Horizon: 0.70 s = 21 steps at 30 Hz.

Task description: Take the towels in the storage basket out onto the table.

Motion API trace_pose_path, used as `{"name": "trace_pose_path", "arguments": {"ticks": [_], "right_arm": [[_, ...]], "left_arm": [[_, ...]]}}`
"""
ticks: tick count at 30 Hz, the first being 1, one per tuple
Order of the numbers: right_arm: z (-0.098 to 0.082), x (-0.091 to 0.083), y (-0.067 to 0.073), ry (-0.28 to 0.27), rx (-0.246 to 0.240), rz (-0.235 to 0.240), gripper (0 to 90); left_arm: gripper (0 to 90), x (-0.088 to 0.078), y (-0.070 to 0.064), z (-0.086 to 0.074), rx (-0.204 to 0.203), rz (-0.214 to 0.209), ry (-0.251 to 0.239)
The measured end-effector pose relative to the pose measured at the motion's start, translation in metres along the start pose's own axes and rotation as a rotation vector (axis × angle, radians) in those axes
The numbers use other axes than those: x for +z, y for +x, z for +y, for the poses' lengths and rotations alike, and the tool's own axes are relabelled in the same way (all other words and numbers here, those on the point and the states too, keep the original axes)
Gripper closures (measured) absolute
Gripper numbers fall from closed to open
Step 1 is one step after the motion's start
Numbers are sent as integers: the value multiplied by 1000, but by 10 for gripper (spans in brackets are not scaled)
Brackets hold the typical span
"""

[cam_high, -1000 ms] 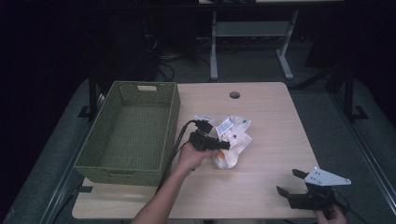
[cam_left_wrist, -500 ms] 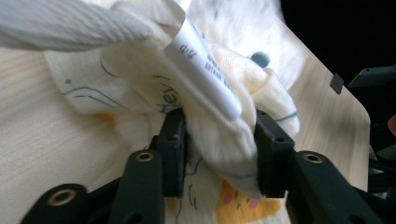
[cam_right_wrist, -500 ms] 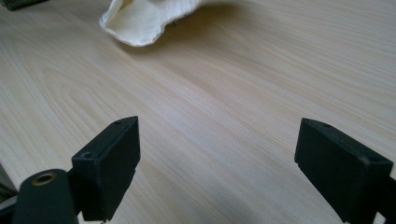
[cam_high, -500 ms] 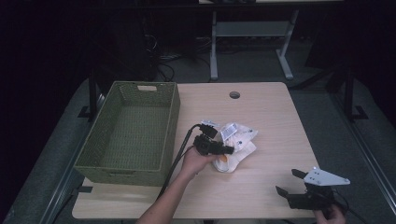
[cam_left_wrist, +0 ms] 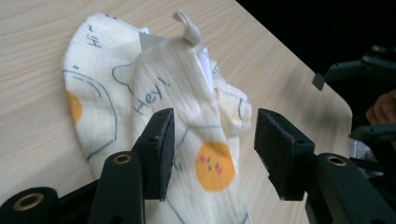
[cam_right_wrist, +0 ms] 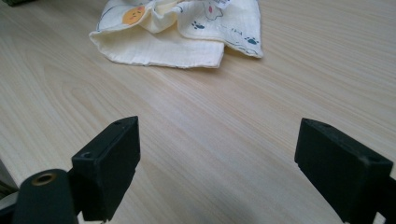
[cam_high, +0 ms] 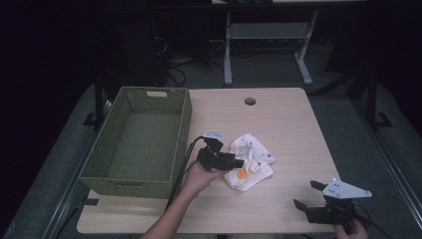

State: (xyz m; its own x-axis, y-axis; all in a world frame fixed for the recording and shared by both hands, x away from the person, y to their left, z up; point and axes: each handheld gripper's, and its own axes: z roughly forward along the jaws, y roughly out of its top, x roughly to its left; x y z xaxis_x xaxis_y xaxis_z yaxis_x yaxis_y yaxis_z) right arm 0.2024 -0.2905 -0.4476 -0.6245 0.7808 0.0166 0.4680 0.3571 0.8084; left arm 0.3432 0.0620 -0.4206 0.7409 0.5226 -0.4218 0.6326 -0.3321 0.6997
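Note:
A cream cloth (cam_high: 254, 160) printed with small cartoons and "Hey!" lies crumpled on the wooden table (cam_high: 288, 129). My left gripper (cam_high: 238, 163) lies low at the cloth's left edge and points right. In the left gripper view a raised fold of the cloth (cam_left_wrist: 159, 93) runs between the jaws of my left gripper (cam_left_wrist: 212, 149). They have just been opening, and the pads stand apart from the fold. At the table's near right corner my right gripper (cam_high: 304, 194) stands open over bare wood. The right gripper view has this gripper (cam_right_wrist: 215, 158) with nothing between its fingers and the cloth (cam_right_wrist: 177, 32) farther off.
A green woven basket (cam_high: 185, 124) with nothing in it stands on the left of the table, close to my left hand. A round cable hole (cam_high: 250, 101) is near the far edge. Dark floor, cables and a desk frame lie beyond the table.
My left hand has shifted a little toward the near edge and the basket. The cloth's bunched part has sunk lower onto the table. The right gripper has kept still.

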Motion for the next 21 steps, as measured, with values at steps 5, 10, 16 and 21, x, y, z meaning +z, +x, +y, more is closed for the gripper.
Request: {"name": "trace_pose_path", "arguments": {"ticks": [5, 10, 16, 21], "right_arm": [[0, 0, 1, 3, 0, -2, 139], [0, 1, 2, 6, -5, -1, 139], [0, 1, 1, 9, -7, -4, 139], [0, 1, 1, 10, -6, -6, 139]], "left_arm": [[429, -9, -4, -8, 15, 1, -17], [389, -17, -12, -15, 44, 6, -15], [366, -27, -20, -25, 74, 15, -19], [341, -32, -26, -35, 97, 29, -14]]}}
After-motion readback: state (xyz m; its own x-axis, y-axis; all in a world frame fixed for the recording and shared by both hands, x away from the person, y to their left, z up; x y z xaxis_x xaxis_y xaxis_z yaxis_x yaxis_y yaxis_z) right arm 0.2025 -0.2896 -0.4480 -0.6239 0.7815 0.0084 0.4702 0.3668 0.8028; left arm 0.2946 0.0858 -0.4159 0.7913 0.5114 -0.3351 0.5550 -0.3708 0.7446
